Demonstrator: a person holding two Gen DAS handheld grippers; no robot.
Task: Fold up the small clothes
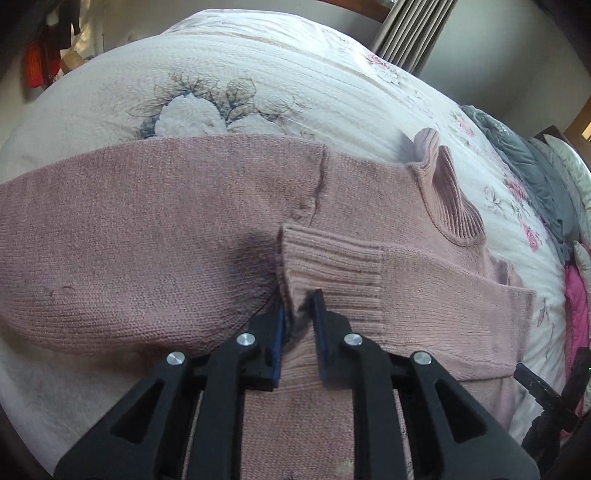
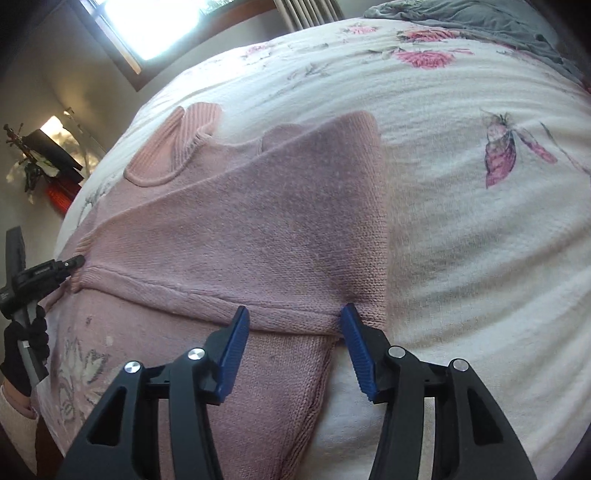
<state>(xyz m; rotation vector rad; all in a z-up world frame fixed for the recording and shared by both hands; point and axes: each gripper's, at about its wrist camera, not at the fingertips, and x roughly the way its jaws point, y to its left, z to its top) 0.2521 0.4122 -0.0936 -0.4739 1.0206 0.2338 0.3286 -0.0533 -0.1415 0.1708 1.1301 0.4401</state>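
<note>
- I am working over a pink knit sweater (image 1: 155, 236) that is lying spread on a bed (image 1: 258, 74) covered with a white floral bedspread (image 2: 461, 221).
- My left tool (image 1: 300, 306) is pinching the ribbed cuff (image 1: 332, 266) of a sleeve between its blue pads, with the cuff lying across the sweater's chest.
- In the left wrist view, the ribbed turtleneck collar (image 1: 447, 192) is sitting at about 2 o'clock from the cuff, partly standing up off the bedspread.
- My right tool (image 2: 293, 317) is spread wide, its blue pads (image 2: 232, 354) hovering on either side of a folded edge of the sweater; I cannot tell whether they are touching the knit.
- In the right wrist view, a sleeve (image 2: 314, 192) is lying folded over the body, running up towards 1 o'clock.
- A gloved hand (image 2: 26, 354) is gripping the left tool's handle at 9 o'clock in that view.
- A grey blanket (image 2: 480, 22) is bunched at the far side of the bed, at 1 o'clock.
</note>
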